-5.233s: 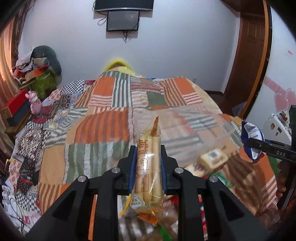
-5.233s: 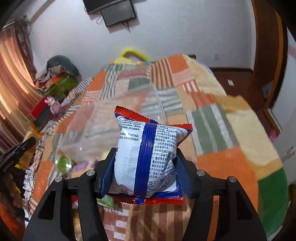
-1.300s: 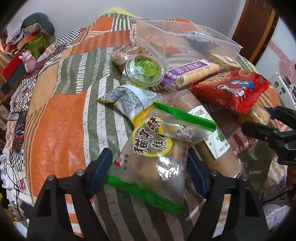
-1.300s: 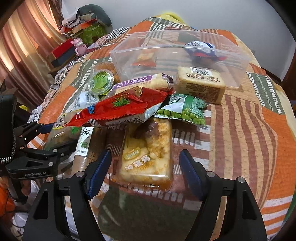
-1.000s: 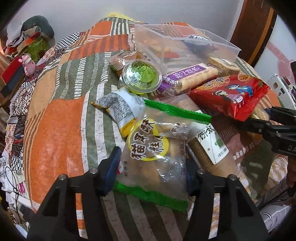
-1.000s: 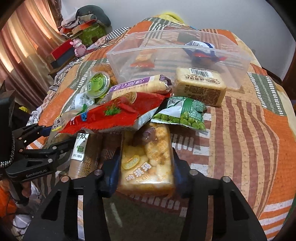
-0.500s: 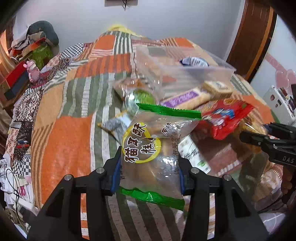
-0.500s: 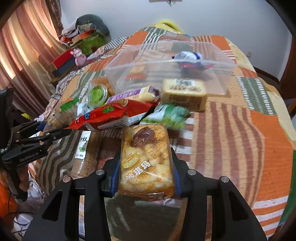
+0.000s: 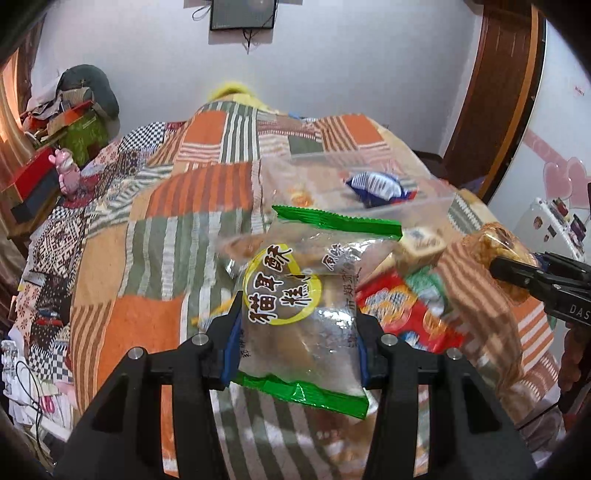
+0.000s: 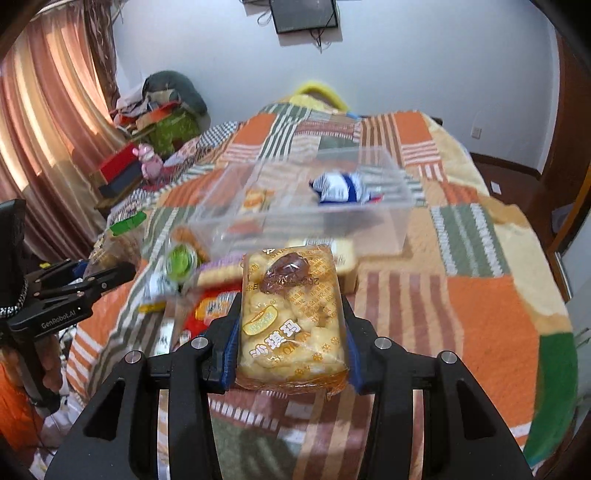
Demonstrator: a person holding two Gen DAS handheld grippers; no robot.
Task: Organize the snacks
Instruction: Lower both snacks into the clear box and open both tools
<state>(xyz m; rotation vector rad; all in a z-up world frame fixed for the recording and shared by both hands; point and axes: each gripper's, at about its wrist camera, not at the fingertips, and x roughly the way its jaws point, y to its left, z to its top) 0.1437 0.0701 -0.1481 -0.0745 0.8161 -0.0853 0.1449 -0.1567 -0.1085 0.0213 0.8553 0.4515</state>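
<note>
The left gripper [image 9: 298,345] has its fingers [image 9: 232,341] clamped on the sides of a clear, green-edged snack bag [image 9: 301,314] with a yellow ring label, holding it lifted above the patchwork quilt [image 9: 155,240] that covers the bed. In the right wrist view the same gripper [image 10: 79,282] shows at the left edge, the green edge of its bag [image 10: 127,223] poking up behind it.

The right gripper [image 10: 291,341] has its fingers [image 10: 232,336] pressed against both long sides of a yellow pastry pack [image 10: 291,314] with a brown piece on top, also held clear of the quilt [image 10: 491,325]. From the left wrist view that gripper [image 9: 532,275] appears at the right edge, the pastry pack [image 9: 495,243] sticking out of it.

Just beyond both held packs lies a loose pile of snacks: a red packet [image 9: 406,317], a tan boxed cake [image 9: 421,242], a purple-wrapped biscuit roll [image 10: 221,267] and a round green jelly cup [image 10: 181,260], all blurred. Behind the pile stands a clear plastic bin [image 10: 399,221] on the quilt, and inside it lie a blue-and-white packet [image 10: 340,188] and a small orange-printed pack [image 10: 255,197].

Farther off, a pink toy [image 10: 149,160] sits by a red box [image 10: 118,164] beside the bed, with curtains [image 10: 48,122] at the left and a wall screen [image 10: 303,13] on the far wall.
</note>
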